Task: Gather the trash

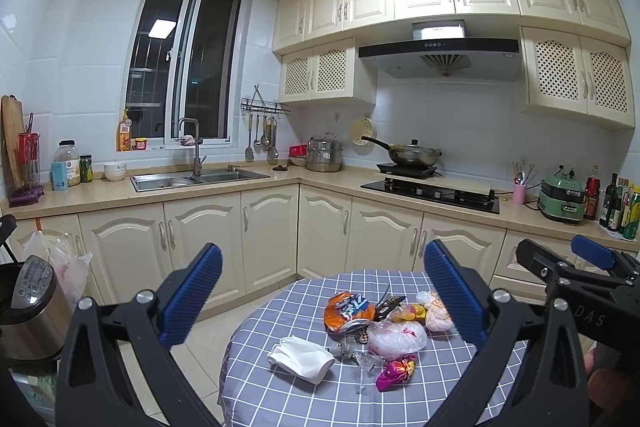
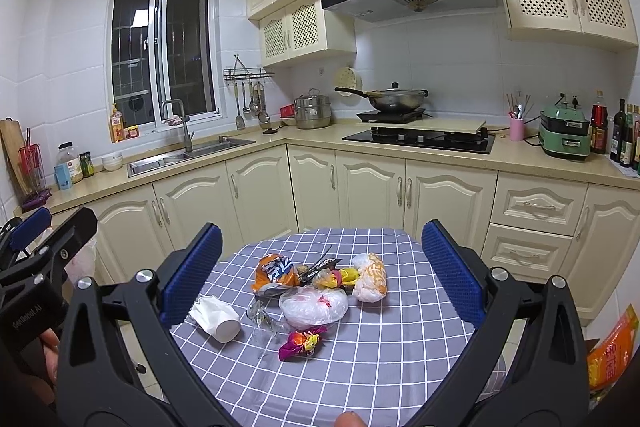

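Observation:
A pile of trash lies on a round table with a blue checked cloth (image 1: pixel 280 395) (image 2: pixel 380 367): an orange snack bag (image 1: pixel 348 311) (image 2: pixel 276 273), a crumpled white tissue (image 1: pixel 302 357) (image 2: pixel 216 317), a clear plastic bag (image 1: pixel 396 337) (image 2: pixel 314 305), a purple candy wrapper (image 1: pixel 396 373) (image 2: pixel 302 343), a white-orange bag (image 1: pixel 436 311) (image 2: pixel 370 277) and clear film (image 1: pixel 356 355) (image 2: pixel 266 321). My left gripper (image 1: pixel 322 297) is open and empty, held above and before the pile. My right gripper (image 2: pixel 322 275) is open and empty, likewise above the pile. Each gripper shows at the other view's edge.
Kitchen counters with cream cabinets (image 2: pixel 360 187) run behind the table, with a sink (image 1: pixel 200 179) and a hob with a wok (image 2: pixel 416 137). A steel appliance (image 1: pixel 28 311) and a plastic bag (image 1: pixel 68 263) stand left. An orange packet (image 2: pixel 612 351) lies at the right.

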Motion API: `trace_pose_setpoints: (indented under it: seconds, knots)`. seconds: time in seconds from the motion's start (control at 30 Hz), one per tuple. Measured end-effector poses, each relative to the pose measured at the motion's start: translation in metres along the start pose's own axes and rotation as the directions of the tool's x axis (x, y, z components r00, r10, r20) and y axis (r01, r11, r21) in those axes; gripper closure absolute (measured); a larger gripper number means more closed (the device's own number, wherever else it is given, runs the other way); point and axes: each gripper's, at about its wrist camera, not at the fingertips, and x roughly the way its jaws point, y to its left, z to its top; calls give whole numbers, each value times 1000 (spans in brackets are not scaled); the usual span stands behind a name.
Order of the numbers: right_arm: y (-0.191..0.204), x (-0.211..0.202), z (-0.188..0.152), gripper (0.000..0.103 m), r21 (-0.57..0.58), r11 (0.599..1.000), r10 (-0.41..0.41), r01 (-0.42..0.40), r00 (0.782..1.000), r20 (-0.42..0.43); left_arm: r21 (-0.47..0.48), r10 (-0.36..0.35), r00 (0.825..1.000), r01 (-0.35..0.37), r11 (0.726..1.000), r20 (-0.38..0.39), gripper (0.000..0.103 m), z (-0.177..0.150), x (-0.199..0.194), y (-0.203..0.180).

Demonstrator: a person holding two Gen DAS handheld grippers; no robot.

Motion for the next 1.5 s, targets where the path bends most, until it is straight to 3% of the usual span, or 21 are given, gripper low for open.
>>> trace_pose_setpoints:
  seconds: [0.5, 0.8, 1.1, 1.37, 1.5]
  knots:
    - [3, 21, -7, 5, -17, 1000, 3, -4, 999, -38, 4, 23, 999, -23, 1000, -49, 4, -19, 19, 10]
    - [-11, 73, -48, 5, -3, 1000, -18, 17, 981, -195, 18, 71, 986, -69, 997, -150, 4, -52, 55, 25]
    - [-11, 133, -107, 5, 11, 999, 32, -30, 917, -398, 44, 101, 961, -93, 995, -259, 4, -94, 96, 34]
    - [-3, 176, -148, 6, 19, 996, 84, -86, 854, -514, 79, 112, 931, -90, 993, -347, 4, -133, 127, 35]
    - [2, 196, -161, 19, 31, 994, 108, -109, 829, -548, 97, 116, 915, -85, 992, -385, 4, -149, 141, 36]
